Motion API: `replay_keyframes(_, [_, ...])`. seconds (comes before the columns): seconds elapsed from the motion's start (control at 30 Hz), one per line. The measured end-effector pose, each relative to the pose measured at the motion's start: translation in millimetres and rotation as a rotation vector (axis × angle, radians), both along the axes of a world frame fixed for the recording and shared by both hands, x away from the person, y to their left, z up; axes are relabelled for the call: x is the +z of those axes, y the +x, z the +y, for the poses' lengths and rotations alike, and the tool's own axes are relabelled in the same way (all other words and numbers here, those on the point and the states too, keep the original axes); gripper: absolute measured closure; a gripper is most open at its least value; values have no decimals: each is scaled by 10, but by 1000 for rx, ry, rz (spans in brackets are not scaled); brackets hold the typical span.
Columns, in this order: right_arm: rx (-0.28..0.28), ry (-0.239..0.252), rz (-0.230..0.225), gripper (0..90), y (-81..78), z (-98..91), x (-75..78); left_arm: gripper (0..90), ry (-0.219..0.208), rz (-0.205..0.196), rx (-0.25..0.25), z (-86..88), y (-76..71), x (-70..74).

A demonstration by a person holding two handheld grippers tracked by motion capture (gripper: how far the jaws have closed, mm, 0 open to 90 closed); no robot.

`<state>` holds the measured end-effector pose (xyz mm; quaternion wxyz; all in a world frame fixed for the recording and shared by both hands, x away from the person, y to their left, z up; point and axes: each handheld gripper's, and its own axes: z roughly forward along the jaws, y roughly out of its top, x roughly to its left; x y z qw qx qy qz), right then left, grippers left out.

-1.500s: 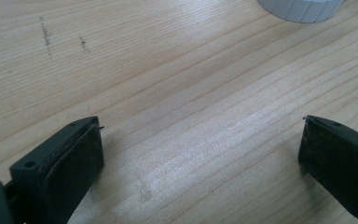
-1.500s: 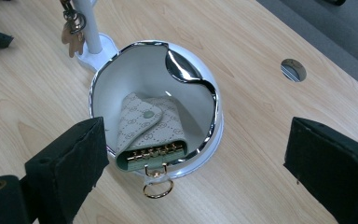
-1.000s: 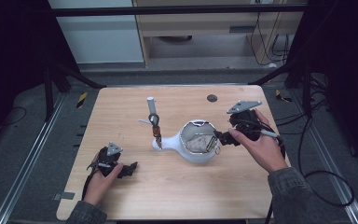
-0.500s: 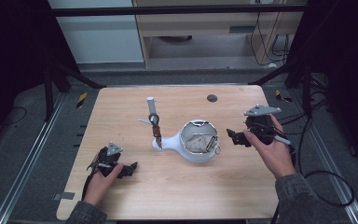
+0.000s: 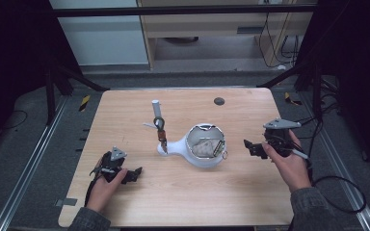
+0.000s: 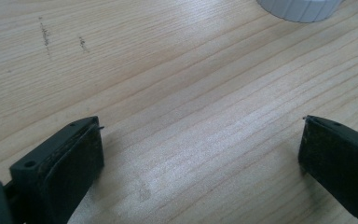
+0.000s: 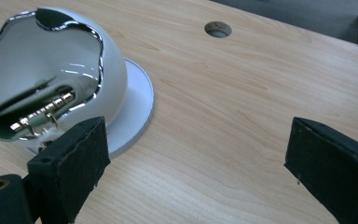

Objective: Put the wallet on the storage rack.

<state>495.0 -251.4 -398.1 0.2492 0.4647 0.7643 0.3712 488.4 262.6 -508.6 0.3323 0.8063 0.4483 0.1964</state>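
Centrally on the light wooden tabletop (image 5: 183,192) sits a white, rounded dome-shaped holder with a chrome-edged opening (image 5: 205,146), resting on a flat white round base and stretching a short white neck to its left. Inside the opening lies something pale and crumpled, and a small row of gold-coloured rings hangs at the opening's lower edge, seen closer in the right gripper view (image 7: 51,100). Just left of the holder's neck, a thin upright stand with a grey cylindrical top and a dark ring (image 5: 158,122) rises from the wood. The right claw (image 5: 251,147) is held to the right of the holder, apart from it, its jaws spread wide and grasping nothing; bare wood shows between them. The left claw (image 5: 134,173) rests low at the near left of the tabletop, well apart from the holder, its jaws likewise spread wide over bare wood. A small dark round hole (image 5: 218,101) sits near the far edge.
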Motion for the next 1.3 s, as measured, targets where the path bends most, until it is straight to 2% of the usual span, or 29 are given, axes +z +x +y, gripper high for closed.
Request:
replay_keyframes(0.73, [-51,28,71,62,-25,-156,-485,0,0,0,0,-1,-1,0])
replay_keyframes(1.03, [-61,34,97,62,-23,-192,-597,0,0,0,0,-1,-2,0])
replay_keyframes(1.3, [-70,28,130,66,1,-152,-744,0,0,0,0,-1,-2,0])
